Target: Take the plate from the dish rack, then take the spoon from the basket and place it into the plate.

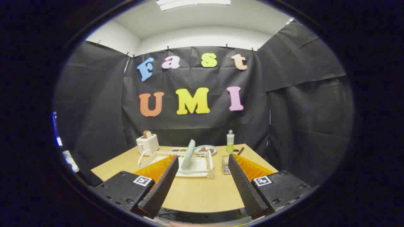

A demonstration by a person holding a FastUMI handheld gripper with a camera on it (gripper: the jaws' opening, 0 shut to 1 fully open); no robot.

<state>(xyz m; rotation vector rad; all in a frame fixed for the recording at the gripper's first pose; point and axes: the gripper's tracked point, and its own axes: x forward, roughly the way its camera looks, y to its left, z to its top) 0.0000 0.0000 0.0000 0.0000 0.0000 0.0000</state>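
Plate (pixel 189 154) is standing in the dish rack (pixel 206 171), untaken; you're holding the gripper (pixel 202 162) released, everything remaining.

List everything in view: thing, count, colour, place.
table: 1, light wood, under everything
dish rack: 1, white, just ahead of the fingers
plate: 1, pale, upright on edge in the dish rack
toaster: 1, white, behind the rack's left end, something brown in its slot
second plate: 1, pale, lying flat behind the rack, holding dark bits
bottle: 1, clear with green liquid, far side of the table
basket: 1, clear, right of the rack
tongs: 1, fingers open wide, holding nothing
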